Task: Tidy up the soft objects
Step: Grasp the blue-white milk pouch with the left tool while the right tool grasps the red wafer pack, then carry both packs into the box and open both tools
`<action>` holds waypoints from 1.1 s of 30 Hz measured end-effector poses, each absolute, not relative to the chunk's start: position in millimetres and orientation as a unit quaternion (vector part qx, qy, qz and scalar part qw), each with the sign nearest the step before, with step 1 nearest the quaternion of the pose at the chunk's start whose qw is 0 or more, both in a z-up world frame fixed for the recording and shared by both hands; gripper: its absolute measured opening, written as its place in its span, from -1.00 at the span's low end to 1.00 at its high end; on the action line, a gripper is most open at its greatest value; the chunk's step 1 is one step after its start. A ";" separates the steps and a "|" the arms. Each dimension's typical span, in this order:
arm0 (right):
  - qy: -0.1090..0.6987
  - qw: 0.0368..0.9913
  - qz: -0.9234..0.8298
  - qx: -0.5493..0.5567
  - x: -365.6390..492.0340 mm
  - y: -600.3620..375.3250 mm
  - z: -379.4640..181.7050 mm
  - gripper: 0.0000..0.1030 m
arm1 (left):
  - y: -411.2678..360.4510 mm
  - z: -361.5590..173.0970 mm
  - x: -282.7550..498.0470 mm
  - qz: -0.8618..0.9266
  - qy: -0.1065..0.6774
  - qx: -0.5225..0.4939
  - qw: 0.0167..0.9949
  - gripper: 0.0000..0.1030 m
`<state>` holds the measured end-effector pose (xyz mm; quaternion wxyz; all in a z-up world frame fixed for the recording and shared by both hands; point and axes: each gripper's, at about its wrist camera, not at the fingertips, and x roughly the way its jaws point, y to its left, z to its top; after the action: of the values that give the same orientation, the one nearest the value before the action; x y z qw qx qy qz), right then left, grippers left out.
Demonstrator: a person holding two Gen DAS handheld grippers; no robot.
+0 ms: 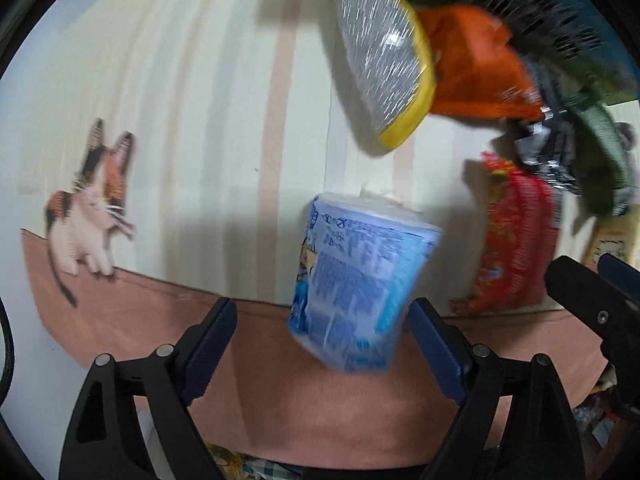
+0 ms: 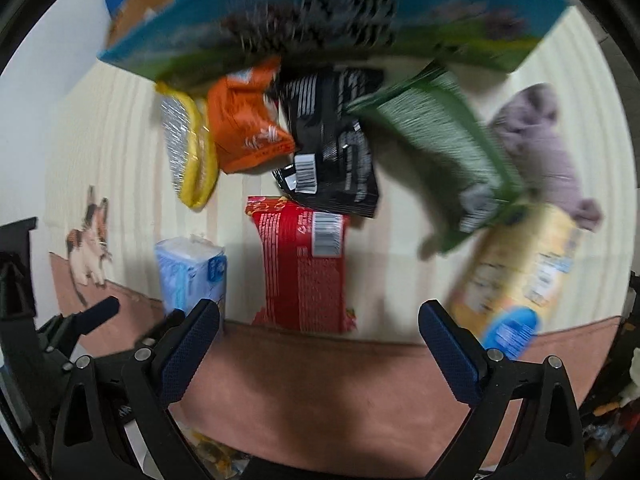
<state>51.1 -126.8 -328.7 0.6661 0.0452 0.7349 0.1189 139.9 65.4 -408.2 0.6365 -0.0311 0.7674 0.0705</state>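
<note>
A blue tissue pack (image 1: 356, 276) lies on the striped cloth just ahead of my open left gripper (image 1: 322, 334); nothing is between the fingers. It also shows in the right wrist view (image 2: 192, 276). A red snack pack (image 2: 304, 264) lies ahead of my open, empty right gripper (image 2: 320, 336). A yellow pack (image 2: 524, 268) lies right of it. Beyond lie a silver-yellow pouch (image 2: 188, 148), an orange bag (image 2: 244, 124), a black bag (image 2: 336, 144), a green bag (image 2: 444, 148) and a grey plush (image 2: 548, 148).
A tipped blue-green carton (image 2: 320, 12) lies at the far edge. A calico cat picture (image 1: 92, 204) is printed on the cloth at the left. A pink border (image 2: 320, 384) runs along the near edge. My left gripper shows at the right view's left edge (image 2: 80, 320).
</note>
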 end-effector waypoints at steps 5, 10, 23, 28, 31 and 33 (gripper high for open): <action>0.761 0.638 0.108 0.050 54.4 -104.3 -373.7 0.76 | 80.9 -416.6 133.9 0.056 0.767 -0.100 0.632 -0.06; 0.772 0.627 0.094 0.039 46.7 -86.2 -399.0 0.23 | 86.8 -407.6 124.7 0.058 0.759 -0.105 0.640 -0.24; 0.753 0.650 0.091 0.045 -3.0 -63.3 -372.1 -0.04 | 92.5 -370.8 95.5 0.023 0.748 -0.110 0.654 -0.48; 0.746 0.658 0.088 0.050 -7.0 -60.0 -365.3 -0.05 | 99.9 -381.9 97.4 -0.005 0.765 -0.104 0.636 0.14; 0.747 0.658 0.084 0.047 -7.3 -56.9 -366.9 -0.05 | 94.3 -375.4 99.3 0.006 0.756 -0.083 0.649 -0.05; 0.748 0.657 0.083 0.044 -9.1 -56.0 -369.0 -0.05 | 89.9 -365.9 96.4 0.006 0.749 -0.084 0.657 -0.26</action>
<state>-9.1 -56.0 -369.0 0.6569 0.0443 0.7481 0.0830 96.4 89.9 -365.9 0.6567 -0.0843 0.7494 0.0061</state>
